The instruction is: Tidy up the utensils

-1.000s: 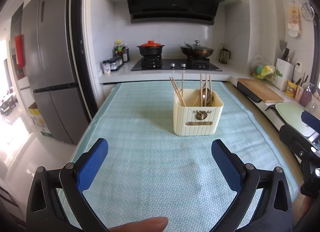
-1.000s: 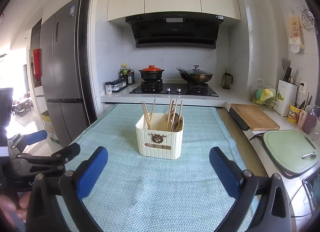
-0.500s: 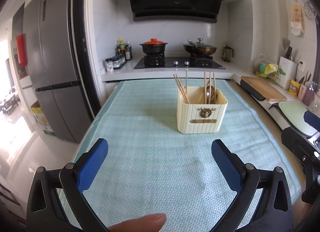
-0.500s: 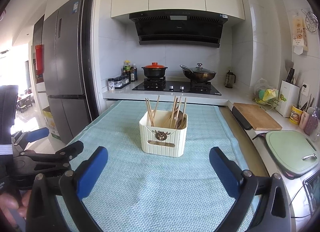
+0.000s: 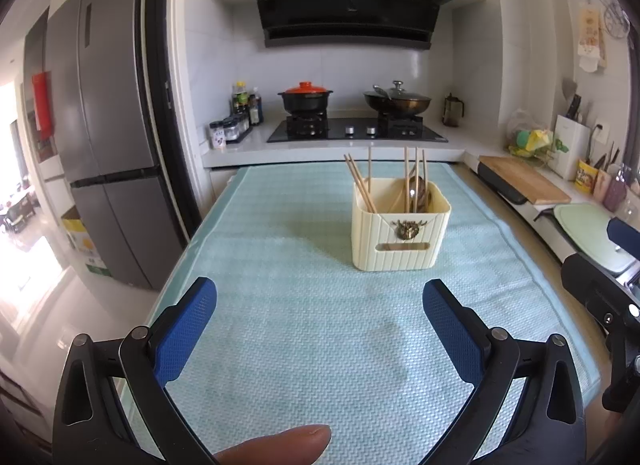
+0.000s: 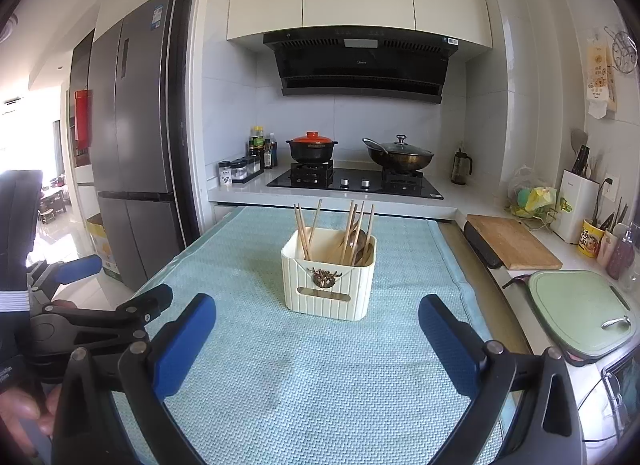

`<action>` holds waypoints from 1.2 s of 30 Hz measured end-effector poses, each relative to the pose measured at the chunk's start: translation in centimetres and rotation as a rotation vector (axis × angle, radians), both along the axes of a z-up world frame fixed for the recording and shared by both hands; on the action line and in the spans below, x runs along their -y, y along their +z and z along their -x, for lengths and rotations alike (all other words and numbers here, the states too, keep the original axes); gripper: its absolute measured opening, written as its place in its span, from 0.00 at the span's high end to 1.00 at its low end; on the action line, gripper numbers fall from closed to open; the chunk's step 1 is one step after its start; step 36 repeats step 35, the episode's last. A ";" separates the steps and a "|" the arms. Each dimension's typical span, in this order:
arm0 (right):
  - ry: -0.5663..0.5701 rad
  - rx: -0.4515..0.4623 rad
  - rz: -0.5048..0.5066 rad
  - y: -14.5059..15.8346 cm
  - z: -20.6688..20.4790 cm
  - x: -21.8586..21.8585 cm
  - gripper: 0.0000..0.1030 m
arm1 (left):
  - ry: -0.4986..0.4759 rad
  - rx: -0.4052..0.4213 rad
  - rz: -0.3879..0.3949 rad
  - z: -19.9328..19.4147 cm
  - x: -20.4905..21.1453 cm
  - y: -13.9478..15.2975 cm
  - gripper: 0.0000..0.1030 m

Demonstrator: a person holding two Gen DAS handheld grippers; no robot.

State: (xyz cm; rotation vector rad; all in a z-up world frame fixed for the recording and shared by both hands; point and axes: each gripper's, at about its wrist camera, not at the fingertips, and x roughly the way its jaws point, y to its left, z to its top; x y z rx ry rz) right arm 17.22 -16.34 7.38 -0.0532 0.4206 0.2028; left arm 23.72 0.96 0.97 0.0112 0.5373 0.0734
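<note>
Both claws hung spread wide and empty above the near end of the bench, the left claw (image 5: 319,305) with a fingertip (image 5: 276,445) showing at its base, the right claw (image 6: 317,323) beside it. A pale blue-green woven cloth (image 6: 304,377) covered the bench (image 6: 466,261). Farther along, on the cloth, stood a cream ribbed utensil holder (image 6: 329,279), with wooden chopsticks (image 6: 305,231) and spoons (image 5: 416,191) upright inside. Beyond it lay the white counter with a black hob (image 6: 354,181), a red-lidded pot (image 6: 312,146) and a lidded wok (image 6: 400,155) under a dark extractor hood (image 6: 360,65). A grey fridge (image 6: 134,137) stood left; a wooden chopping board (image 6: 510,241) lay right.
</note>
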 end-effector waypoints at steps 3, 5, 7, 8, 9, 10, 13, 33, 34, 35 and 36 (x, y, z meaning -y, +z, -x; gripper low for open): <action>0.001 -0.001 0.002 0.0 0.0 -0.1 0.00 | 0.000 -0.001 0.003 0.0 0.0 0.0 0.00; 0.001 -0.001 0.001 0.0 0.0 -0.1 0.00 | 0.000 -0.001 0.003 0.0 0.0 0.1 0.00; 0.001 -0.001 0.003 0.0 0.0 -0.1 0.00 | 0.001 0.000 0.004 0.1 0.0 0.1 0.00; 0.001 0.000 0.003 0.0 0.0 -0.1 0.00 | 0.001 0.000 0.005 0.1 -0.1 0.1 0.00; 0.001 0.000 0.003 0.0 0.0 0.0 0.00 | 0.001 0.000 0.005 0.1 -0.1 0.1 0.00; 0.001 0.000 0.004 -0.1 0.0 -0.1 0.00 | 0.001 0.000 0.005 0.1 -0.1 0.1 0.00; 0.001 -0.001 0.007 -0.1 0.1 -0.1 0.00 | 0.000 0.002 0.004 0.2 -0.1 0.2 0.00; -0.006 -0.014 0.019 -0.4 -0.1 0.3 0.00 | 0.012 0.018 0.019 0.4 -0.4 0.2 0.00; -0.008 -0.017 0.019 -0.5 -0.2 0.2 0.00 | 0.009 0.017 0.017 0.4 -0.4 0.1 0.00; -0.007 -0.021 0.019 -0.5 -0.3 0.2 0.00 | 0.007 0.018 0.012 0.4 -0.4 0.1 0.00; -0.007 -0.021 0.019 -0.5 -0.3 0.2 0.00 | 0.007 0.018 0.012 0.4 -0.4 0.1 0.00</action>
